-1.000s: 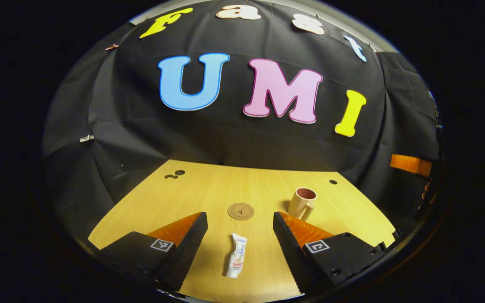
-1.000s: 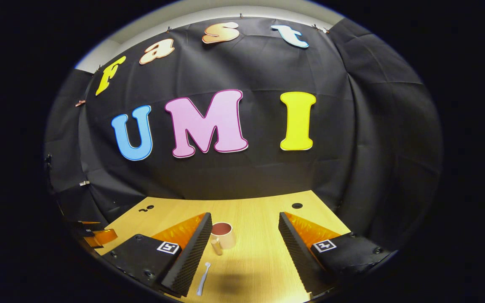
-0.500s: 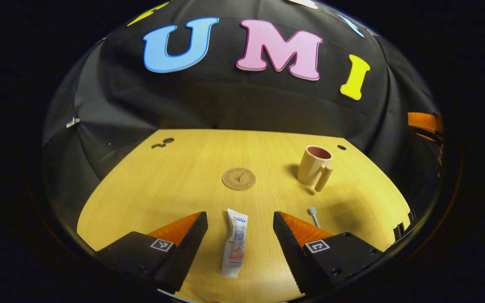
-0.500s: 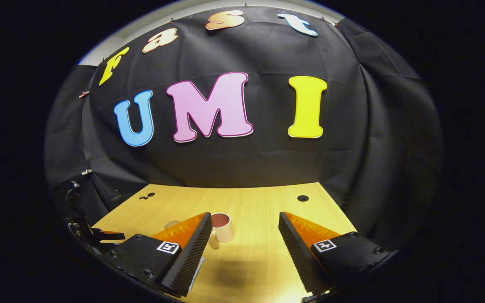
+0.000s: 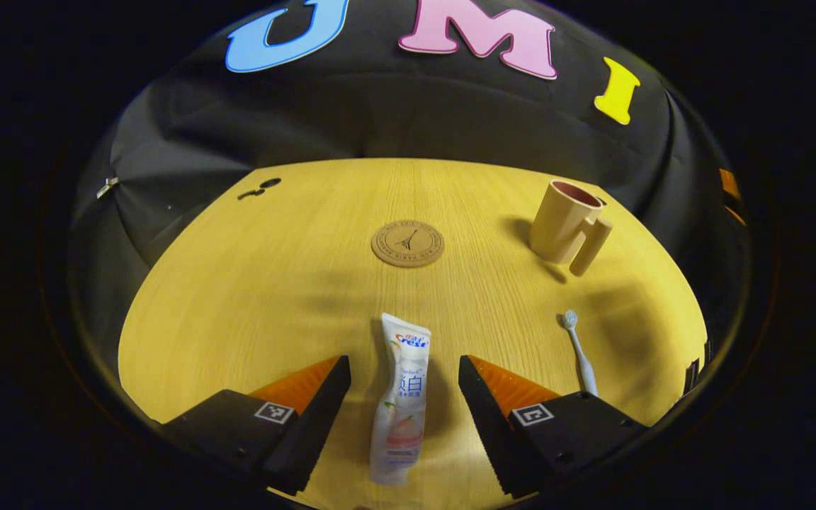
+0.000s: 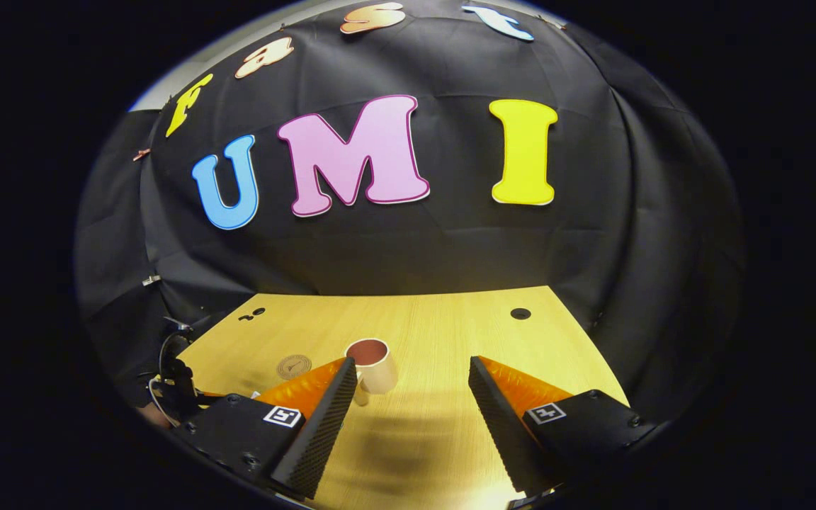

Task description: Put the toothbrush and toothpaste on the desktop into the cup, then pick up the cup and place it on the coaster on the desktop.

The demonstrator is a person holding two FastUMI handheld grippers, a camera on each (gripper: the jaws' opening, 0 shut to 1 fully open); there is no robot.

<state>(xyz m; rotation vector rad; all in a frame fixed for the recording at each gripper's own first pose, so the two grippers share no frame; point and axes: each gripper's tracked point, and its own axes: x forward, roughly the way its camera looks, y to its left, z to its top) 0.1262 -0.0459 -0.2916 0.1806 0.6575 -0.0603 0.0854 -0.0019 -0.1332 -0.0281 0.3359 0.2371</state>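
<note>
Left hand-held gripper (image 5: 402, 368) was wide open, straddling the toothpaste (image 5: 402, 397), which lay flat on the bench (image 5: 252, 283) lengthwise between the fingers, neither touching: lined up for a side pinch. Toothbrush (image 5: 578, 350) lay just right of it, head pointing away. Further out, coaster (image 5: 408, 243) sat mid-bench with open room all round; cup (image 5: 565, 225) stood upright near the right edge. Right hand-held gripper (image 6: 411, 397) was also wide and empty, hovering short of the cup (image 6: 372, 363).

Sharp, warm overhead light; soft shadows; strong fisheye edge bending
</note>
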